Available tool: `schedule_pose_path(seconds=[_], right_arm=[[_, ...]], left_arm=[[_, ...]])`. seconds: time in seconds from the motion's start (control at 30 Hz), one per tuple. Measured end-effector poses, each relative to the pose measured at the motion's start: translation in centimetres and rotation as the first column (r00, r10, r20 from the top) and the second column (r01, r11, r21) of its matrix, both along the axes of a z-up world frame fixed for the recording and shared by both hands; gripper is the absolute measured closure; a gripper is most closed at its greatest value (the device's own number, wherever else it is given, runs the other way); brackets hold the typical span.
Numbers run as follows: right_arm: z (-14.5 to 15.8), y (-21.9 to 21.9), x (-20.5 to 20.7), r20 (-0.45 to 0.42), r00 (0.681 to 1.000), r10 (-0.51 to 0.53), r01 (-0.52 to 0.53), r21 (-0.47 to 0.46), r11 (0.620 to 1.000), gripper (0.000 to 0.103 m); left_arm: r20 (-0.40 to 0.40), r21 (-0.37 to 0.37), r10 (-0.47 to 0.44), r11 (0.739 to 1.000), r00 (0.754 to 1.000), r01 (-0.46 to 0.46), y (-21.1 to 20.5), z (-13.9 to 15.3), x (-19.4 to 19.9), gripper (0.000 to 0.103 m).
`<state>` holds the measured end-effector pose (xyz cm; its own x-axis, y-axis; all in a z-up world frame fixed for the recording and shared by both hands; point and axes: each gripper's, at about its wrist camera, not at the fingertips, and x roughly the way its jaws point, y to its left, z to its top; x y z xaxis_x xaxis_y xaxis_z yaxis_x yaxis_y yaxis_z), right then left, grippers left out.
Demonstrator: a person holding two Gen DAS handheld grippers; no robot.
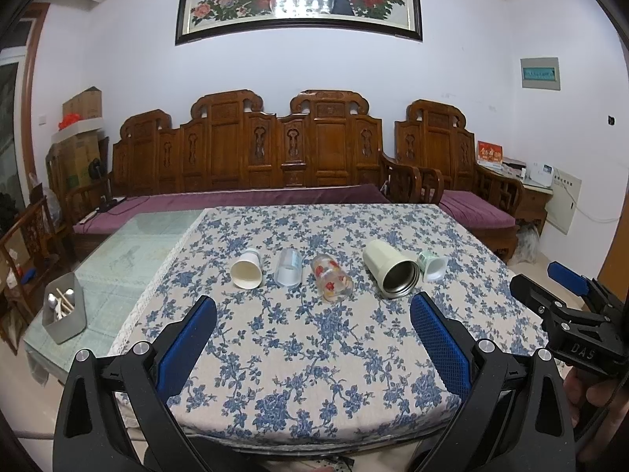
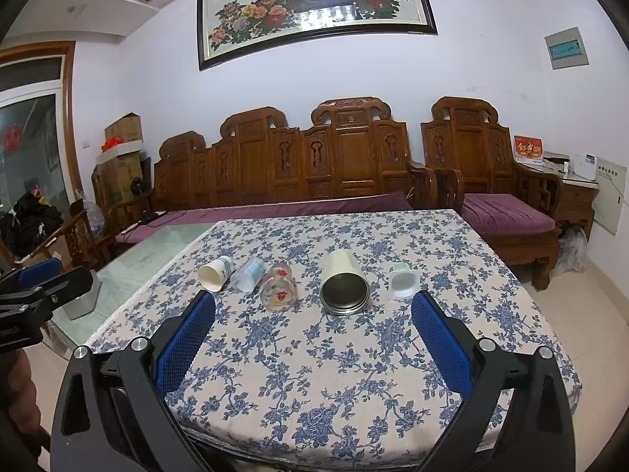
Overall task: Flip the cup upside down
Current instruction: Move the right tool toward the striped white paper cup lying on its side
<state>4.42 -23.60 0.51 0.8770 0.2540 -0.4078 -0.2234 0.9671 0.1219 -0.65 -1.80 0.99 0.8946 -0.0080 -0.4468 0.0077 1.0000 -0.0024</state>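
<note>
Several cups lie on their sides in a row on the floral tablecloth (image 1: 314, 354), mouths toward me: a white paper cup (image 1: 247, 270) (image 2: 214, 273), a clear plastic cup (image 1: 288, 267) (image 2: 247, 273), a glass with red flowers (image 1: 332, 278) (image 2: 278, 286), a cream steel-lined tumbler (image 1: 389, 273) (image 2: 344, 285) and a small green-white cup (image 1: 432, 265) (image 2: 403, 281). My left gripper (image 1: 312, 310) is open and empty, short of the row. My right gripper (image 2: 312, 308) is open and empty, just before the tumbler; it also shows in the left wrist view (image 1: 570, 306).
A grey utensil holder (image 1: 65, 312) stands on the bare glass tabletop (image 1: 133, 251) at the left. A carved wooden sofa (image 1: 251, 157) with purple cushions runs behind the table. Boxes (image 1: 80, 133) are stacked at the far left.
</note>
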Motion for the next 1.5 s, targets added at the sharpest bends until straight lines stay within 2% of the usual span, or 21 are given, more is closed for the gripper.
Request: schedule_pose_path(seconds=[0.27,0.73,1.0,1.2,1.5], right_arm=[[-2.1,1.4,2.8,-0.054,0.998,0.044,-0.045,-0.011,0.999,0.002],[-5.2,5.2,12.2,-0.163,0.976,0.145,-0.15,-0.015,0.989,0.002],[-6.8,8.3,17.6,-0.216,0.957,0.196,-0.206,-0.024,0.978,0.004],[-8.2,10.7,21.2,-0.263,0.935,0.236,-0.25,-0.02,0.968,0.008],[-11.0,13.4,24.0,-0.325,0.906,0.27,-0.297,-0.034,0.954,0.01]], left_arm=[[-0.072,0.002,0.029,1.0,0.997,-0.029,1.4,-1.6,3.6,0.008],[-0.211,0.047,0.064,0.997,0.975,-0.055,3.9,-3.8,12.2,0.008],[-0.297,0.093,0.061,0.995,0.953,-0.035,6.1,-5.8,18.5,0.008],[-0.354,0.09,0.042,0.996,0.934,-0.011,8.5,-7.3,23.9,0.008],[-0.458,0.081,0.056,0.997,0.887,-0.022,11.8,-11.3,32.5,0.008]])
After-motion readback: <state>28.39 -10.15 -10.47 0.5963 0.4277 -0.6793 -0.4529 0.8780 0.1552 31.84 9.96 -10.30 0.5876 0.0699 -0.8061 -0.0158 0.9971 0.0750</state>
